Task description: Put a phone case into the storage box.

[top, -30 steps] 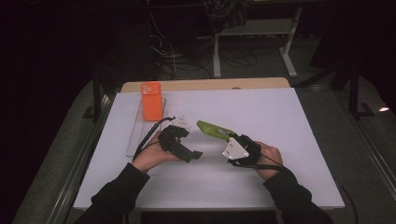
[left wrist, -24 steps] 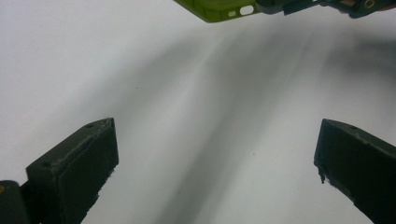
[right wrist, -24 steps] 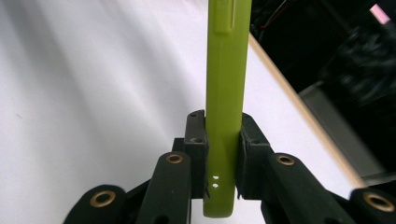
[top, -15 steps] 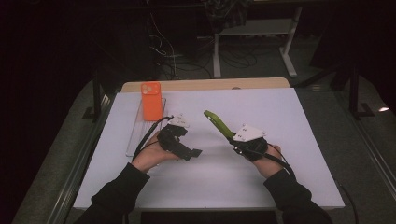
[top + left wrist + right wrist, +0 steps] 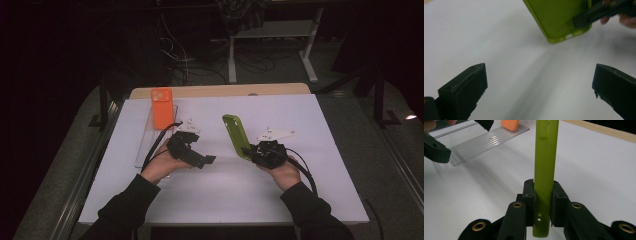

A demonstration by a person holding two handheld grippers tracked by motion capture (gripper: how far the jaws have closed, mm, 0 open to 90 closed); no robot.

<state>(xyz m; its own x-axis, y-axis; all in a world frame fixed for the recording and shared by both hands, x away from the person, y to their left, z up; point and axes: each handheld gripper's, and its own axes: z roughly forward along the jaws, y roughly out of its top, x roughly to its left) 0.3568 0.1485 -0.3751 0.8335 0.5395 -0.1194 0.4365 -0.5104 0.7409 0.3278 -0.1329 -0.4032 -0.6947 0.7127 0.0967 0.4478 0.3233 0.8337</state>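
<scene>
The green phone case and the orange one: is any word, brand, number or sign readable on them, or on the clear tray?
None can be read.
Green phone case, clamped in the right hand-held gripper: plain, no text.
Orange phone case: plain, no text.
Clear tray: only ribs, no label.

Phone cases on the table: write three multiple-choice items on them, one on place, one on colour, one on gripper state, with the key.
1. Where does the orange case stand?
A. on the clear tray
B. in the left gripper
C. on the floor

2. What colour is the case that the right gripper holds?
A. orange
B. green
C. black

3. How do the left gripper's jaws stand?
A. shut on a case
B. shut on nothing
C. wide open

Key: 1 A, it stands at the tray's far end in the high view; 2 B, the green case sits clamped between the jaws; 3 C, bare table shows between them.
</scene>
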